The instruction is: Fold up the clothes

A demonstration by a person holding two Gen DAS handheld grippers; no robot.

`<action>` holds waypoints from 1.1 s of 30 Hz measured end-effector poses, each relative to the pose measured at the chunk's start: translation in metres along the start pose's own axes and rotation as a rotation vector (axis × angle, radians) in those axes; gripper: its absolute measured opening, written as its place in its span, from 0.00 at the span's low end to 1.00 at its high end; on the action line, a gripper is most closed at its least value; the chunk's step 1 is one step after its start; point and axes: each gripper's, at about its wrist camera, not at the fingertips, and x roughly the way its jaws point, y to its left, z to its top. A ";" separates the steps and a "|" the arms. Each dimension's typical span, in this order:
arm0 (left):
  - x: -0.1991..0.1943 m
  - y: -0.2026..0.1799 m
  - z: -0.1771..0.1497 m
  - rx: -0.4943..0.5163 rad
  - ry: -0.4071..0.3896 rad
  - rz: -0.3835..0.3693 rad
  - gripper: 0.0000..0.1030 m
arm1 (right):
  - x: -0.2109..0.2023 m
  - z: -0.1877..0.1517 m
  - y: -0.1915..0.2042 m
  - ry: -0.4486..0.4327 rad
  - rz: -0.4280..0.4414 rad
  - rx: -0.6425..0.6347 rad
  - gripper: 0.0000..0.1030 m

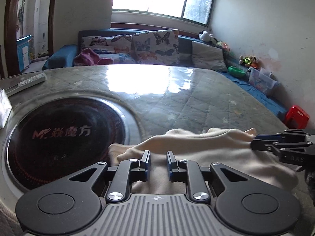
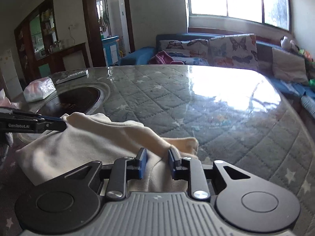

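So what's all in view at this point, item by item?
cloth: one, cream, bunched at the table's near edge
table: one, grey quilted cover under glass
hotplate: one, black, round, set into the table on the left
tissue pack: one, white, beyond the hotplate
remote: one, pale, far left of the table
sofa: one, blue, below the window
butterfly cushions: two, white print, on the sofa
grey cushion: one, right of them
stool: one, red, by the right wall
left tool: black, pinching the cloth's left end
right tool: black, pinching its right end
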 end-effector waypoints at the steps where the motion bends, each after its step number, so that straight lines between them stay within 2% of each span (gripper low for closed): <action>1: 0.000 -0.003 0.003 0.009 -0.005 -0.009 0.19 | 0.000 0.002 0.001 -0.003 0.002 -0.002 0.22; 5: 0.017 -0.018 0.012 0.053 0.004 -0.025 0.19 | 0.013 0.017 0.010 0.000 0.031 -0.016 0.23; 8: 0.035 -0.020 0.016 0.070 0.032 -0.009 0.19 | 0.030 0.026 0.018 0.022 0.045 -0.034 0.23; 13: 0.041 -0.016 0.015 0.065 0.051 -0.008 0.21 | 0.044 0.027 0.023 0.059 0.022 -0.060 0.26; 15: 0.038 -0.016 0.014 0.063 0.050 -0.005 0.24 | 0.040 0.027 0.024 0.054 0.022 -0.062 0.31; 17: 0.032 -0.017 0.013 0.063 0.043 -0.001 0.31 | 0.033 0.026 0.026 0.043 0.020 -0.066 0.34; 19: 0.024 -0.019 0.010 0.065 0.033 0.000 0.39 | 0.024 0.022 0.030 0.030 0.025 -0.075 0.42; 22: 0.012 -0.024 0.003 0.084 0.013 0.005 0.46 | 0.009 0.014 0.036 0.012 0.037 -0.096 0.46; 24: 0.004 -0.029 -0.001 0.098 0.000 0.013 0.48 | 0.002 0.008 0.040 0.007 0.050 -0.096 0.58; 27: -0.006 -0.036 -0.009 0.114 -0.013 0.020 0.55 | -0.005 -0.004 0.049 0.006 0.054 -0.117 0.62; 29: -0.012 -0.038 -0.015 0.116 -0.014 0.020 0.56 | -0.009 -0.012 0.054 0.007 0.052 -0.131 0.72; 31: -0.017 -0.041 -0.023 0.121 -0.015 0.023 0.57 | -0.014 -0.019 0.059 -0.003 0.048 -0.147 0.72; 33: -0.019 -0.044 -0.030 0.135 -0.014 0.031 0.58 | -0.017 -0.026 0.064 -0.012 0.039 -0.164 0.80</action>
